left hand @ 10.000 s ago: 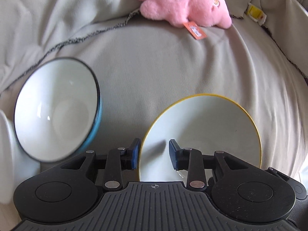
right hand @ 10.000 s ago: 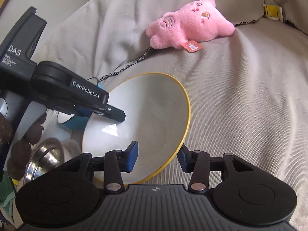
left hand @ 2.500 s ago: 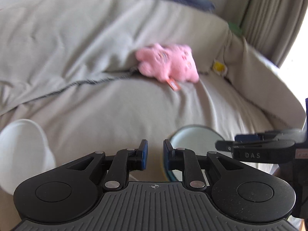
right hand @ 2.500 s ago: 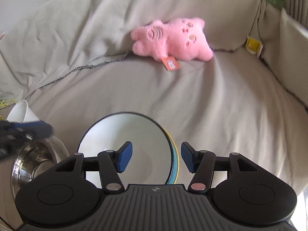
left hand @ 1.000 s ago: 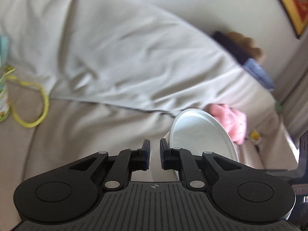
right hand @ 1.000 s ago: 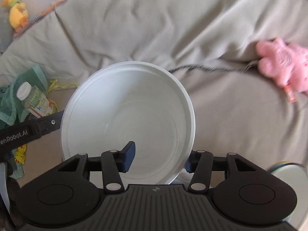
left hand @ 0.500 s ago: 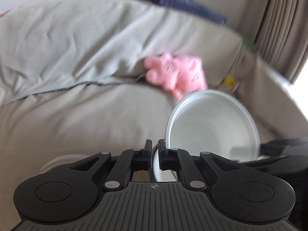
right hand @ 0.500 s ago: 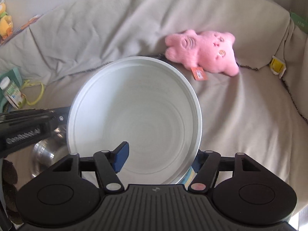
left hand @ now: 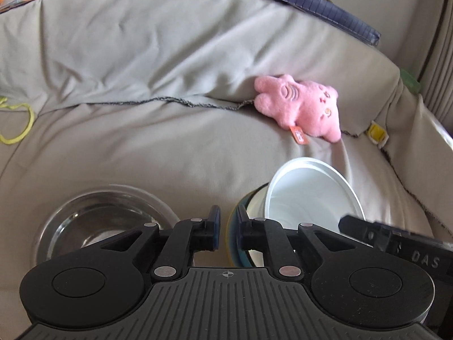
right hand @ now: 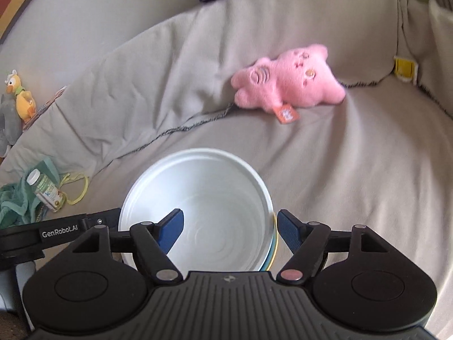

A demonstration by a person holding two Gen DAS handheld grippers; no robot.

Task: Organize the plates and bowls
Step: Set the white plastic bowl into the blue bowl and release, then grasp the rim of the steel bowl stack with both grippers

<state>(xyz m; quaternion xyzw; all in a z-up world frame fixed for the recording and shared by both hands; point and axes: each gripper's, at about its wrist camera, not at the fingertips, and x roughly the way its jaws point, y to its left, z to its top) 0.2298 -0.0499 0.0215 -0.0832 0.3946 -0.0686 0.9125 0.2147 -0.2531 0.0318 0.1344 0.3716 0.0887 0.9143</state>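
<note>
A white bowl (right hand: 198, 215) sits on top of a stack, with a blue bowl rim and a yellow-rimmed plate (right hand: 276, 243) under it, on the grey sofa cover. In the left wrist view the white bowl (left hand: 308, 198) is tilted in the stack. My left gripper (left hand: 226, 226) stands at the stack's left rim (left hand: 233, 226), with a narrow gap between its fingers; whether they pinch the rim is unclear. My right gripper (right hand: 229, 229) is open, one finger inside the white bowl and one outside its right edge. A steel bowl (left hand: 104, 221) lies to the left.
A pink plush toy (right hand: 286, 82) lies against the sofa back. A small bottle (right hand: 45, 189) on green cloth and a yellow cord (right hand: 76, 187) lie at the left. A yellow duck toy (right hand: 22, 96) sits on the far left.
The white bowl has come down from in the air onto the stack. My right gripper has opened wider around it. My left gripper has swung back and opened slightly.
</note>
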